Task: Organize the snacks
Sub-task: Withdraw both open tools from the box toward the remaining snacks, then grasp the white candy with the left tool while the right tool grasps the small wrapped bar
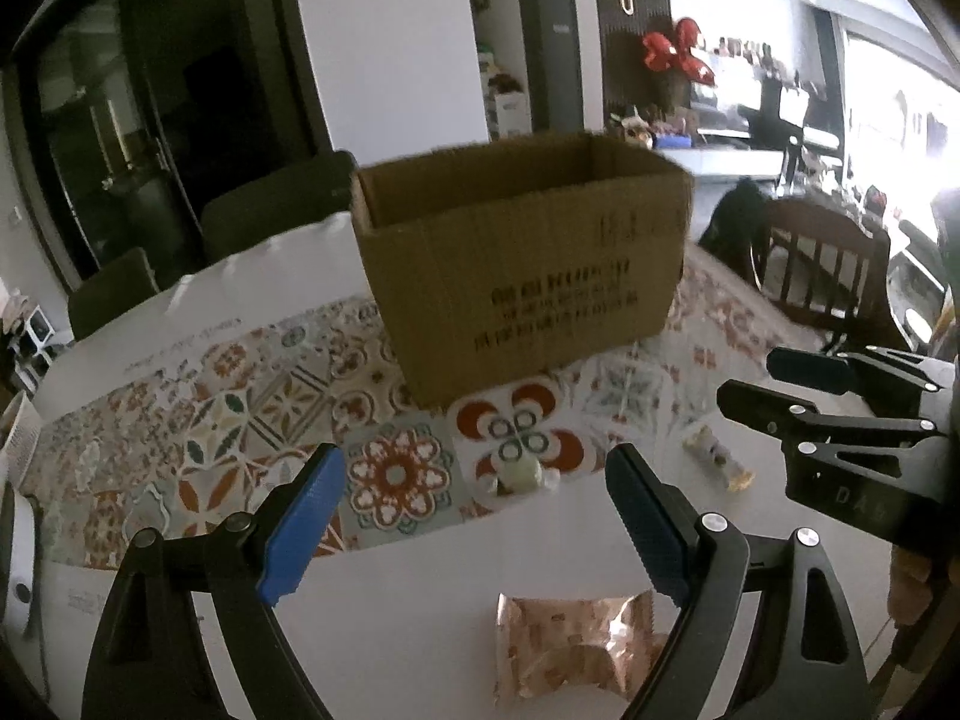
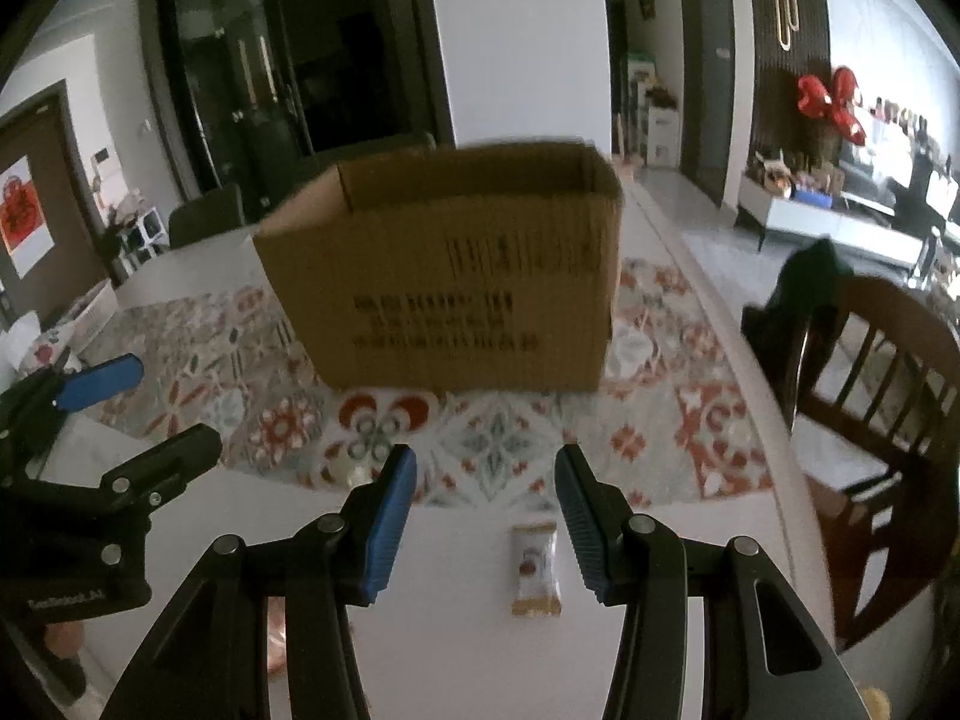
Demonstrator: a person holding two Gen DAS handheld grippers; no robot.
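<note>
A: What is the biggest thing here?

B: The white tabletop (image 1: 384, 618) with a flowery tile-patterned cloth (image 1: 252, 414) on it. An open brown cardboard box (image 1: 528, 252) stands on the cloth, at the far side.

A: Is there writing on the box?

B: Yes, rows of black print on its front. It is too blurry to read.

A: Where are the snacks?

B: Three lie on the tabletop in front of the box. The biggest is a shiny pink-and-gold crinkly snack bag (image 1: 573, 651), close to the left claw (image 1: 474, 525). Next is a small white snack packet with a gold end and a brown picture (image 2: 536, 570). It lies flat on the white part, just beside the right claw (image 2: 486, 525). The smallest is a little round pale green sweet in a clear wrapper (image 1: 522, 474), lying on the cloth.

A: Can you read the packets?

B: No, the print is too small.

A: What are the claws doing?

B: Both have blue pads. Both are spread apart and pinch nothing. The left claw's body has small white letters in the right camera, too blurry to read.
</note>
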